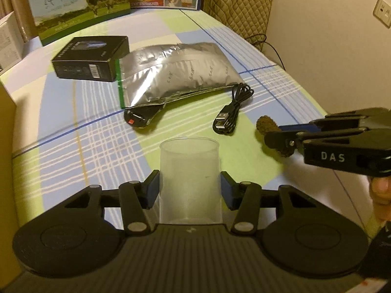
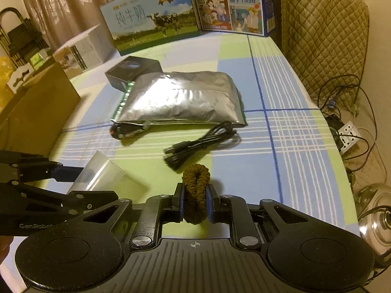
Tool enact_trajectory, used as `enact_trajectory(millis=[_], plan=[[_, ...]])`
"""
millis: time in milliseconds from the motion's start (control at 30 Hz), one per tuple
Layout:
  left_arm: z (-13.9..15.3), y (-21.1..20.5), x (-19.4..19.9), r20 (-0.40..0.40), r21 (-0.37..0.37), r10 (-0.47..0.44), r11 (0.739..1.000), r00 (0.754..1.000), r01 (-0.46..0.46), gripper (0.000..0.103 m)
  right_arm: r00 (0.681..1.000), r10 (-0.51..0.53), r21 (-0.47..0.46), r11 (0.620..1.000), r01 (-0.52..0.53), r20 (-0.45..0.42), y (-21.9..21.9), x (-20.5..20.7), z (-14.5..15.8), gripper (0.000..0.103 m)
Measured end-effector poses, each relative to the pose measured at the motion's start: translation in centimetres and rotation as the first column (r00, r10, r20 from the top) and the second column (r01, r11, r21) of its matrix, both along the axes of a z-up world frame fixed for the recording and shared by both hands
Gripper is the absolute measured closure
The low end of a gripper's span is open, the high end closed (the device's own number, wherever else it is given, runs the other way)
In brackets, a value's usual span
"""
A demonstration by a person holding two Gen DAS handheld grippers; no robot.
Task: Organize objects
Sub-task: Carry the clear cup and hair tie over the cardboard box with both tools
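A clear plastic cup [image 1: 189, 178] sits between the blue pads of my left gripper [image 1: 190, 190], which is shut on its sides. In the right wrist view the cup [image 2: 102, 168] leans, held above the tablecloth at the left by the left gripper [image 2: 85, 183]. My right gripper [image 2: 194, 205] is shut on a brown knitted hair tie [image 2: 195, 183], whose loop sticks out past the fingertips. In the left wrist view the right gripper [image 1: 281, 135] comes in from the right, just right of the cup, with the hair tie [image 1: 265, 123] in it.
On the checked tablecloth [image 1: 73, 146] lie a coiled black USB cable [image 1: 232, 112], a silver foil bag [image 1: 176, 73], a black box [image 1: 90, 58] and a small black device with a red button [image 1: 136, 119]. Milk cartons [image 2: 151, 24] stand behind; a cardboard box [image 2: 36, 112] is left, a power strip [image 2: 348, 134] right.
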State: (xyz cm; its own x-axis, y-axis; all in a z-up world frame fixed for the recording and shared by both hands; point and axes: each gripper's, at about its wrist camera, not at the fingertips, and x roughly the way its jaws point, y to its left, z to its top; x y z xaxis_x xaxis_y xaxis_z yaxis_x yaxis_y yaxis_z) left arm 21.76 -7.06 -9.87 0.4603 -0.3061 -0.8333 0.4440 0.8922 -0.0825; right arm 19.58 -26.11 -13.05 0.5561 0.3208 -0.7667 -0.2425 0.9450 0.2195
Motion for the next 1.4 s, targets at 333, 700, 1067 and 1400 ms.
enact_trajectory(millis=[333,700,1067,1400], plan=[[4.6,2.7,-4.4,0.051,-0.036,0.062,0.998,0.997,-0.061,0.057,1.0,-0.016,0.023,1.0,0.015,0.026,2.9,-5.5,3.6,0.089],[10.1,6.1,-9.8,0.131,-0.068,0.116,0.992,0.985,-0.108,0.056,0.99,0.053,-0.039,0.998,-0.048,0.132,7.5,-11.4,8.9,0.089],[13.4,9.5,-14.3,0.19,-0.086,0.131,0.989,0.973,-0.117,0.056,0.98,0.078,-0.037,0.997,-0.072,0.186,10.9,-15.2,11.7,0.089],[14.5,13.5,-17.0,0.203,-0.126,0.207,0.975,0.957,-0.184,0.056,0.966,0.154,-0.066,0.987,-0.143,0.207,14.3,-16.8,12.6,0.089]])
